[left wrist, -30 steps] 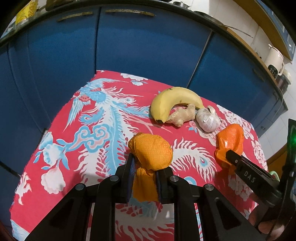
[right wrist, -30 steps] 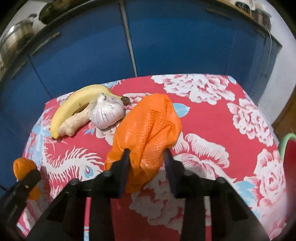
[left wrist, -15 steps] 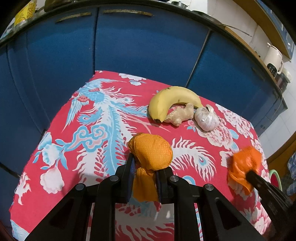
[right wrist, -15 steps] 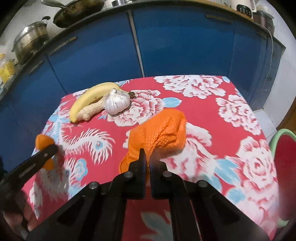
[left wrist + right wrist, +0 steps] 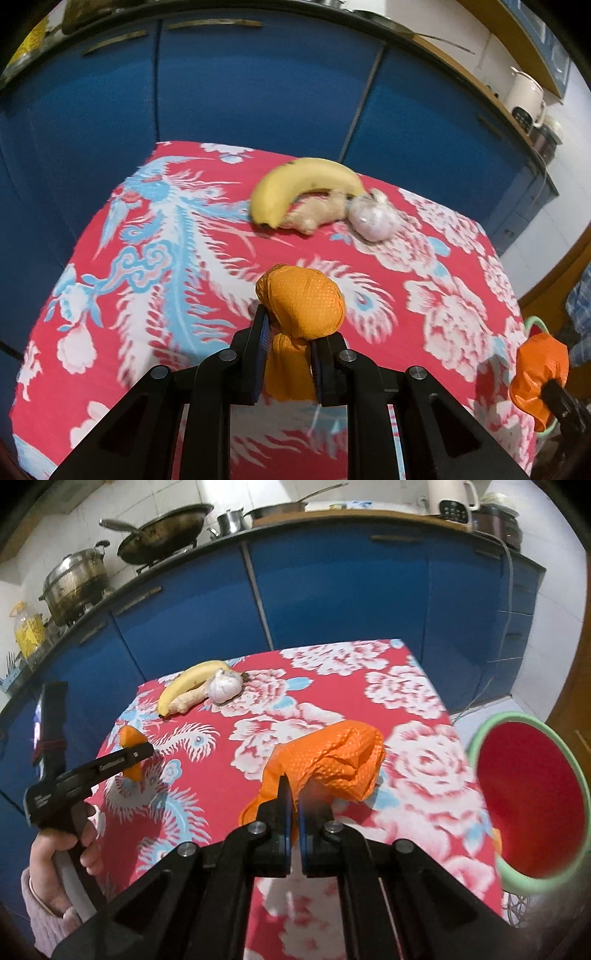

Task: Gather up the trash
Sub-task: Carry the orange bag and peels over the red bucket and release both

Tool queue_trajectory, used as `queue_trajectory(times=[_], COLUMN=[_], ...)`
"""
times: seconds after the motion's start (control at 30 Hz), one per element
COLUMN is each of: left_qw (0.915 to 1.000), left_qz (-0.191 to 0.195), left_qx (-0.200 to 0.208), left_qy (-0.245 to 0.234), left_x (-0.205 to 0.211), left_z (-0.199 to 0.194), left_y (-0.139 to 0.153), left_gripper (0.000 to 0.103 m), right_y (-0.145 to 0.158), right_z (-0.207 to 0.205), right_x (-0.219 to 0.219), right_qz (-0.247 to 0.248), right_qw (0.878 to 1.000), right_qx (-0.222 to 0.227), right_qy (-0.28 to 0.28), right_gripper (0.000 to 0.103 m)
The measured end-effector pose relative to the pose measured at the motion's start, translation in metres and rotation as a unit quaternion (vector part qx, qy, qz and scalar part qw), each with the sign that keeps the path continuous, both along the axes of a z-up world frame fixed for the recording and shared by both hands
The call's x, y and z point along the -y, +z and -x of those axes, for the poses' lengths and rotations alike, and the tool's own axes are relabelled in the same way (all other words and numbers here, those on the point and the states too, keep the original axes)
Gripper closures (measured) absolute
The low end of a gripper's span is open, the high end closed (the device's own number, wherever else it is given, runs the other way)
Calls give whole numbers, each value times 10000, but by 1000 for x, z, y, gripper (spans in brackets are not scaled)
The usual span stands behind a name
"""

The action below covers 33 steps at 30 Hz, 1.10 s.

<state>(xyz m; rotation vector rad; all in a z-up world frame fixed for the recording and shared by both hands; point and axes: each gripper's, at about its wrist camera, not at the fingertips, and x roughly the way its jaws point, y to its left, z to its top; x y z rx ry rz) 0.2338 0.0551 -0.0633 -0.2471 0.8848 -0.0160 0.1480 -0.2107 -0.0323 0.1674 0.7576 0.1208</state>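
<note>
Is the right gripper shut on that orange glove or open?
Shut on it: the right gripper has its jaws pinched together on the crumpled orange glove.

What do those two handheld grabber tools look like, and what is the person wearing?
Both are black plastic. The right gripper has two angular arms with triangular cut-outs, silver bolt heads and blue pads inside the fingers; the left gripper looks the same. From the side it is pistol-shaped, with white lettering and red cord wound on its upright part. The left hand wears a fuzzy pink sleeve.

Home kitchen: blue cabinets [image 5: 332, 590], wok [image 5: 166, 528], stockpot [image 5: 74, 583], kettle [image 5: 450, 498] on counter.
</note>
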Motion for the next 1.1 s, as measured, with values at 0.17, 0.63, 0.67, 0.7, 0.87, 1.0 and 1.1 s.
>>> queue_trajectory(times=[0.17,0.63,0.67,0.7,0.87,1.0,1.1], left_qw=[9994,9864,9844,9830,9719,9608,9544], left_qz=[-17,97,123,139,163,240,190], left_qx=[53,138,126,113,99,7,-42], left_qy=[-342,-1635,-1750,-1829,-2345,-2762,-2981], left_x=[26,132,142,148,195,229,253], left_z=[8,39,42,44,55,64,68], left_y=[12,51,53,54,60,57,52], left_gripper=[83,83,83,83,83,83,83], right_y=[7,15,14,13,5,-10,-21], right_z=[24,63,65,66,68,63,58], right_x=[30,128,135,143,175,197,211], right_qz=[6,69,70,67,52,-10,-77], right_qw=[9996,9924,9915,9905,9859,9826,9814], right_qx=[82,240,235,229,135,-42,-191], right_qy=[-254,-1205,-1278,-1355,-1667,-1859,-1910], right_gripper=[98,98,98,98,98,98,97])
